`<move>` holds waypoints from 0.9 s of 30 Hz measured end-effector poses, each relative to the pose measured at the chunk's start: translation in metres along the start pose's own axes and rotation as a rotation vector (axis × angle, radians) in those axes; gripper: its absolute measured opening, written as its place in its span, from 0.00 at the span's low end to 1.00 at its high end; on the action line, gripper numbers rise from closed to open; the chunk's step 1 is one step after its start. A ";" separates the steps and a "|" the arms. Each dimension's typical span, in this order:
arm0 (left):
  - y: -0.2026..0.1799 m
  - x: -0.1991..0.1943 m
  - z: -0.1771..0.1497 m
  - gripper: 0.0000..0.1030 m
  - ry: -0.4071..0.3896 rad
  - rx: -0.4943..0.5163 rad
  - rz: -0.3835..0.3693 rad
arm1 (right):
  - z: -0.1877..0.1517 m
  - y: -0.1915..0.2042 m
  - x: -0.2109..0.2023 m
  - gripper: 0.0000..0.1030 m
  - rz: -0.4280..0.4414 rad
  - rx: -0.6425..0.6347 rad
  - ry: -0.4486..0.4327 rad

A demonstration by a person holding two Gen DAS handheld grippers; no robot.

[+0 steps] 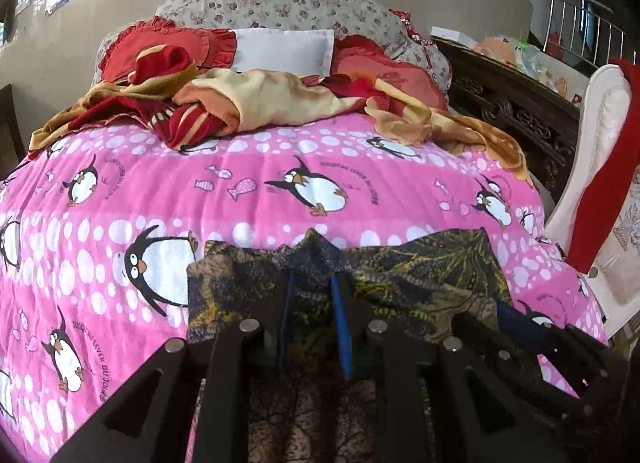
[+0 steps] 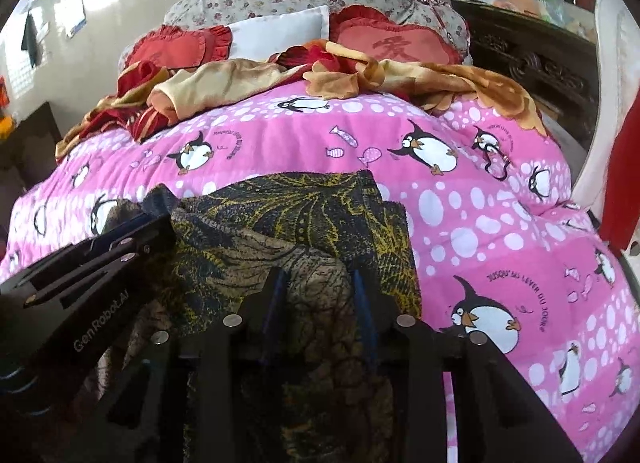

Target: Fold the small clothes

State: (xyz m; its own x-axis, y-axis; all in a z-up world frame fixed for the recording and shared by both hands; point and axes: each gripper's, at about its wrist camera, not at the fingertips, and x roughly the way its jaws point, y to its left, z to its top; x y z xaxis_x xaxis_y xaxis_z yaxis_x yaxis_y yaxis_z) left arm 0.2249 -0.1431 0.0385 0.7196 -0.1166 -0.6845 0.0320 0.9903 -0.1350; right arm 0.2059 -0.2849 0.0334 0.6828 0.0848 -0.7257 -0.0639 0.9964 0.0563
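A small dark garment with a yellow and brown leaf print point(image 1: 424, 283) lies on the pink penguin bedspread point(image 1: 240, 191). It also shows in the right wrist view point(image 2: 320, 219). My left gripper point(image 1: 312, 283) has its blue-padded fingers point(image 1: 340, 323) a little apart with a raised fold of the garment between them. My right gripper point(image 2: 318, 283) likewise has a bunched hump of the cloth between its fingers point(image 2: 362, 303). The right gripper shows at the lower right in the left view point(image 1: 516, 327). The left gripper shows at the left in the right view point(image 2: 144, 223).
A crumpled red and tan blanket point(image 1: 240, 99) lies across the bed's far part, with red pillows point(image 1: 152, 47), a white pillow point(image 1: 284, 49) and a floral cushion point(image 1: 280, 3) behind. A dark carved cabinet point(image 1: 512, 103) and a white chair point(image 1: 600, 151) stand to the right.
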 end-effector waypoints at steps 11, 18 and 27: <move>0.007 -0.008 0.018 0.25 0.119 0.025 -0.045 | 0.001 0.006 0.003 0.23 -0.029 -0.011 0.005; 0.092 -0.109 0.017 1.00 -0.073 -0.073 -0.114 | 0.024 -0.044 -0.049 0.28 0.144 0.089 0.040; 0.067 -0.064 -0.072 0.98 0.182 -0.117 -0.393 | -0.027 -0.104 -0.075 0.39 0.354 0.168 0.055</move>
State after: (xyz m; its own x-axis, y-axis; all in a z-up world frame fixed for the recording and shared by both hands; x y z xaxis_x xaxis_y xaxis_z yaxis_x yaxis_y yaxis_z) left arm 0.1308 -0.0743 0.0217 0.5347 -0.5036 -0.6786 0.1924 0.8545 -0.4825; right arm 0.1420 -0.3955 0.0637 0.5993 0.4275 -0.6768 -0.1653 0.8933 0.4179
